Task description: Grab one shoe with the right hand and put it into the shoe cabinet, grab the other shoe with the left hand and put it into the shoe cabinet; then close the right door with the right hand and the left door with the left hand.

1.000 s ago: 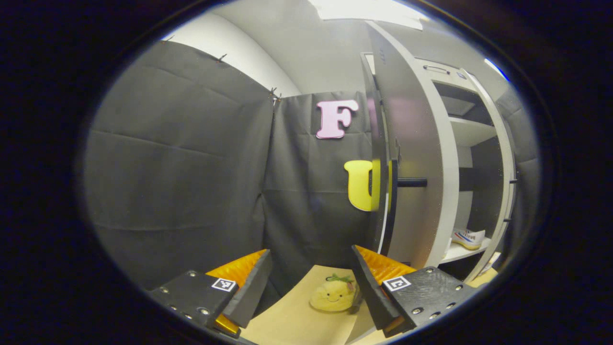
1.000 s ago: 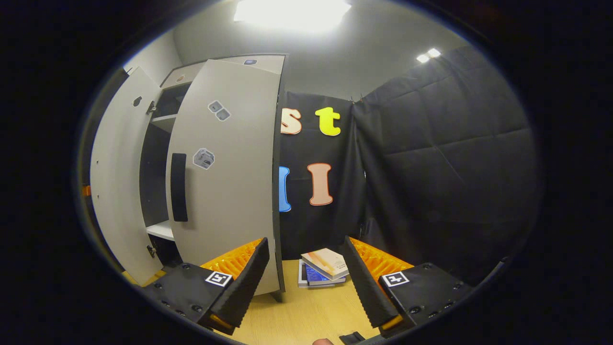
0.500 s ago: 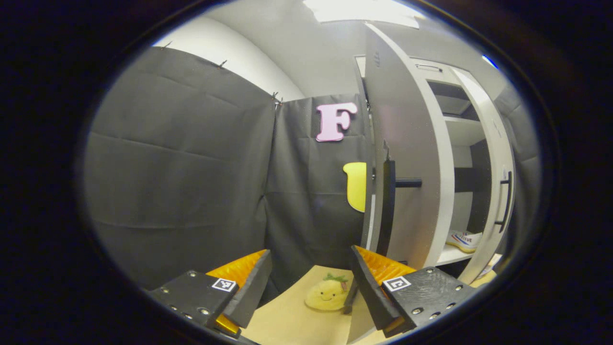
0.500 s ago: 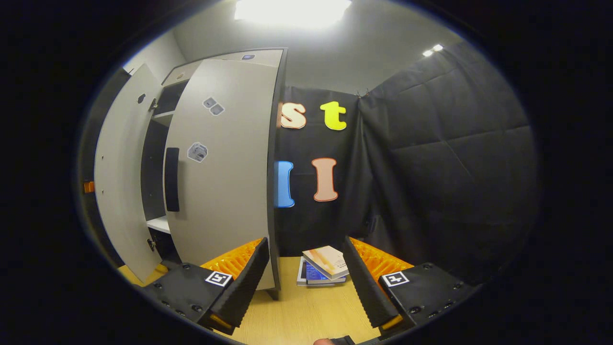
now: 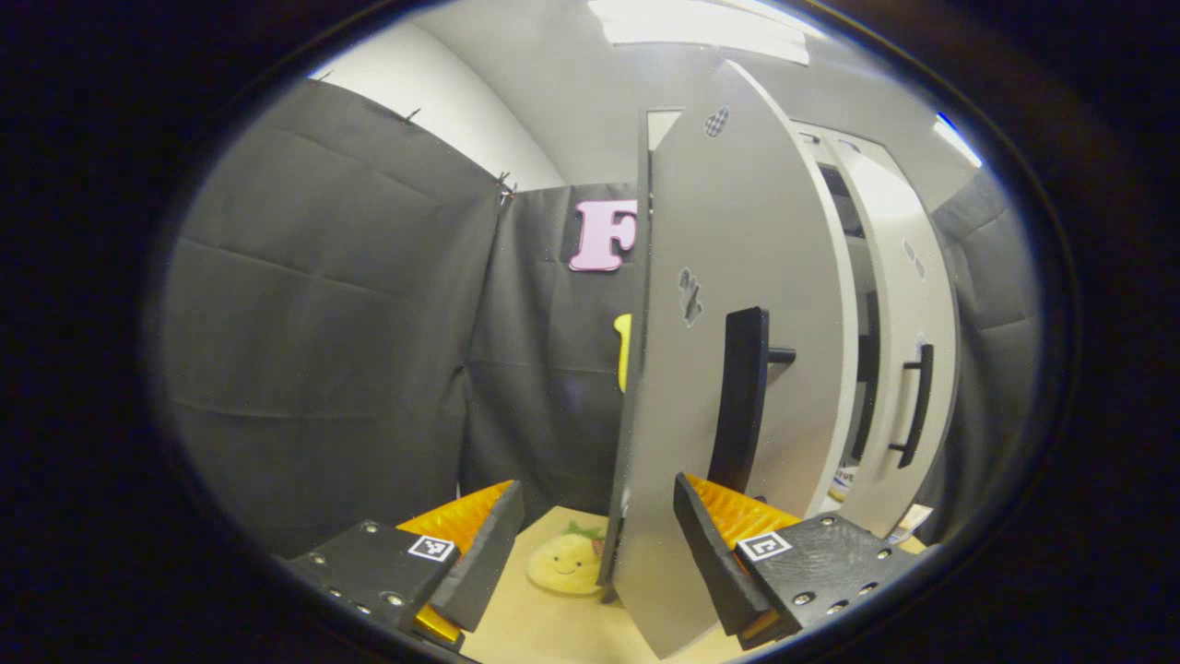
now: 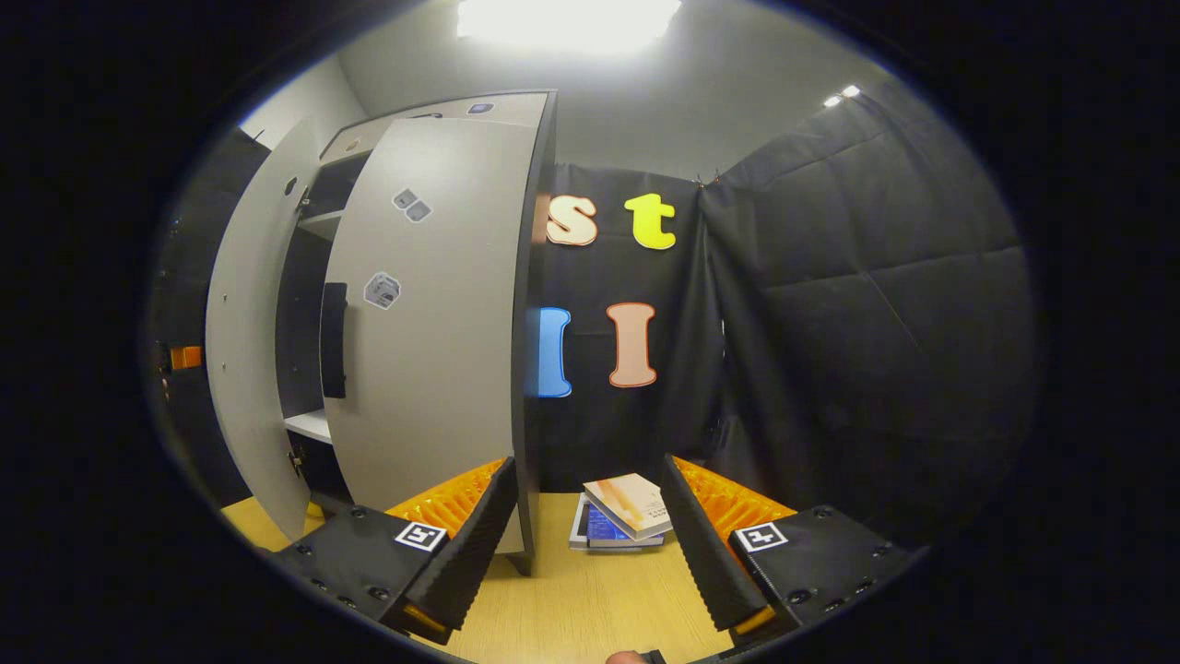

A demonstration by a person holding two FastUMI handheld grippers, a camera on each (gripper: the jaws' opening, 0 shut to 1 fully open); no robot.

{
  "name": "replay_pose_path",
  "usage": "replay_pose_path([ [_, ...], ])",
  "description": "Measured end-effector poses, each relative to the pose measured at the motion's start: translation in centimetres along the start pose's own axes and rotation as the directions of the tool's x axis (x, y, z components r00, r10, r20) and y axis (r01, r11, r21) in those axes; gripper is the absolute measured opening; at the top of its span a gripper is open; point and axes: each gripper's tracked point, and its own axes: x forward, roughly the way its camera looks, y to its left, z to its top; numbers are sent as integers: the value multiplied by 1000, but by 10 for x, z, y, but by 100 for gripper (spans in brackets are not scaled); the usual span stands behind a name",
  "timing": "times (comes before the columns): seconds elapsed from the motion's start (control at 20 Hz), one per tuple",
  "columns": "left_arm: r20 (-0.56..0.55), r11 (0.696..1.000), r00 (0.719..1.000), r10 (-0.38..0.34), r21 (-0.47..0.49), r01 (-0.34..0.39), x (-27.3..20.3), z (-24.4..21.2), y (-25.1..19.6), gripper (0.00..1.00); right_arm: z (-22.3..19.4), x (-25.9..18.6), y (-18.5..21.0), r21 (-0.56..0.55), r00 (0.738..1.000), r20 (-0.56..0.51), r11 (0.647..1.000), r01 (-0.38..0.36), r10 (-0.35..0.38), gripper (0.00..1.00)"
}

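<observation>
In the left gripper view the cabinet's left door (image 5: 701, 231) stands close ahead, partly shut, its black handle (image 5: 742, 397) facing me. My left gripper (image 5: 595, 546) is open; the door's lower edge sits between its fingers, touching neither that I can see. Beyond is the right door (image 5: 899, 304) with its handle (image 5: 913, 406). A sliver of a white shoe (image 5: 841, 480) shows in the gap between the doors. In the right gripper view the right door (image 6: 433, 350) is nearly shut, its edge beside the left finger. My right gripper (image 6: 590, 544) is open and holds nothing.
A yellow plush toy (image 5: 564, 561) lies on the wooden floor by the left door's foot. A stack of books (image 6: 622, 518) lies on the floor past the right gripper. Black cloth walls close in both sides. A white shelf (image 6: 309, 424) shows inside the cabinet.
The left door has swung well toward shut, so I now see its handle face. The gap between the doors has narrowed and the shoe is almost hidden. The right door has turned slightly further shut.
</observation>
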Motion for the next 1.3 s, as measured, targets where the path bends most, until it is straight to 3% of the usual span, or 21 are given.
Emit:
replay_pose_path([
  [0.35, 16, 995, 995, -101, 8, 101, 24, 1, -73, 100, -4, -19, -22, -4, 1000, -15, 1000, 17, -17, 98],
  [0.55, 19, 994, 996, -86, 69, 85, 28, 0, -85, 99, -7, -22, -25, 14, 1000, -21, 1000, 18, -18, 97],
  [0.95, 33, 991, 998, -45, 124, 40, 10, 10, -81, 100, -5, -29, -15, 39, 996, 0, 995, -91, 91, 98],
  [1.2, 8, 985, 998, -61, 165, 59, -50, 8, -55, 100, 6, -43, 8, 37, 991, 11, 991, -132, 131, 97],
  [1.3, 0, 978, 997, -82, 193, 80, -67, 12, -45, 94, 11, -54, 20, 38, 990, 18, 990, -138, 138, 97],
])
